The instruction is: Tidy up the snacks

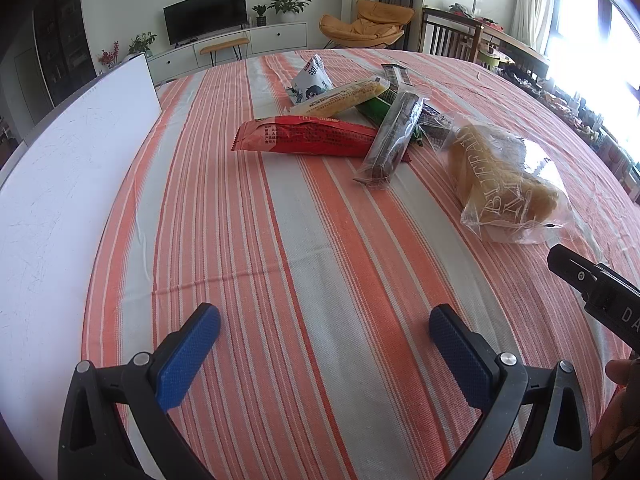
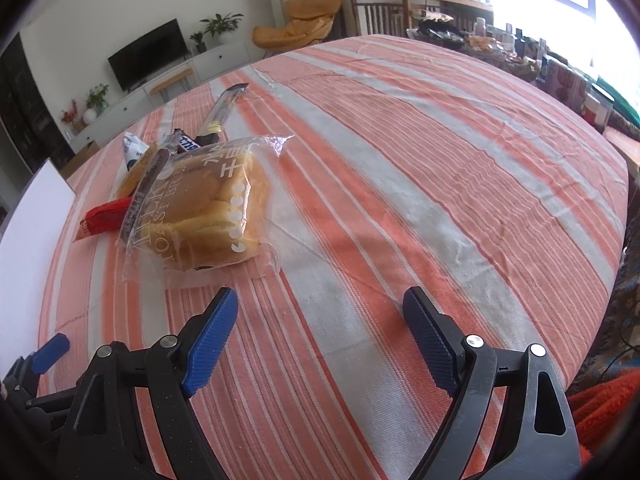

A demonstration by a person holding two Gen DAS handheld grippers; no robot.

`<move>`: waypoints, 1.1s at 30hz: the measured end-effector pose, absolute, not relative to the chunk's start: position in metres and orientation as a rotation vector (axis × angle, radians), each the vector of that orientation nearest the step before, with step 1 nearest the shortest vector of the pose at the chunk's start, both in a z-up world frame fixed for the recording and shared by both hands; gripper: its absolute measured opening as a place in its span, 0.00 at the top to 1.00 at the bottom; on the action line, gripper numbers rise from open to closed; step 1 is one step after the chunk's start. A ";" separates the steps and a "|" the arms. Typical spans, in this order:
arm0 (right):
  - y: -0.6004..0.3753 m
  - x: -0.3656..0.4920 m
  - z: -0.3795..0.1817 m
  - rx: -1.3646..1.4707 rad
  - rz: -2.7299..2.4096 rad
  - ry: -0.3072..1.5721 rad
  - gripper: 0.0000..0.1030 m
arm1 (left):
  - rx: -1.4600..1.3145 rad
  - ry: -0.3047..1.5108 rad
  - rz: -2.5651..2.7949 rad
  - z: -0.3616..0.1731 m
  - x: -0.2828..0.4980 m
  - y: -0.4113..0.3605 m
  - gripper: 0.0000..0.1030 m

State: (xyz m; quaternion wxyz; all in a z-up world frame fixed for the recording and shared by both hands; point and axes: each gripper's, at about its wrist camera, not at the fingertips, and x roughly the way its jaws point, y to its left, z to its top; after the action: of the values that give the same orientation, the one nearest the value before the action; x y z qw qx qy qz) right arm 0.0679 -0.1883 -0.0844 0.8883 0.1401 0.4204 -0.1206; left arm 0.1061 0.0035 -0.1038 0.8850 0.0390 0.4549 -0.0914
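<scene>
A heap of snacks lies on the striped tablecloth (image 1: 304, 264). It holds a bagged toast bread (image 1: 508, 184) (image 2: 208, 208), a red packet (image 1: 308, 138) (image 2: 102, 220), a dark wafer bar (image 1: 394, 138), a yellow bar (image 1: 340, 98), a white-and-blue pouch (image 1: 310, 82) and a green pack (image 1: 376, 110). A long dark stick pack (image 2: 224, 110) lies behind the bread. My left gripper (image 1: 325, 322) stands open over bare cloth, well short of the heap. My right gripper (image 2: 320, 310) is open too, nothing between its blue pads, just in front and to the right of the bread bag.
A white board (image 1: 68, 168) (image 2: 28, 232) lies along the table's left side. The right gripper's black body (image 1: 592, 292) shows at the right edge of the left wrist view. Chairs, a TV unit and a cluttered side table stand beyond the table.
</scene>
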 end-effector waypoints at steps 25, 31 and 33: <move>-0.180 0.070 -0.088 0.206 -0.276 0.898 0.15 | 0.091 0.947 -0.202 -0.103 0.107 0.004 0.00; -0.179 0.070 -0.088 0.206 -0.273 0.898 0.14 | 0.108 0.952 -0.233 -0.103 0.112 0.019 0.00; -0.178 0.070 -0.088 0.199 -0.269 0.903 0.12 | 0.095 0.947 -0.214 -0.104 0.111 0.024 0.00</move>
State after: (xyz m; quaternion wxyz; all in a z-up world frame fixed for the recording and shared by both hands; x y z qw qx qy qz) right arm 0.0705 -0.1777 -0.0884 0.8864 0.0957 0.4341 -0.1293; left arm 0.1111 0.0244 -0.1039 0.8834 0.0459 0.4548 -0.1026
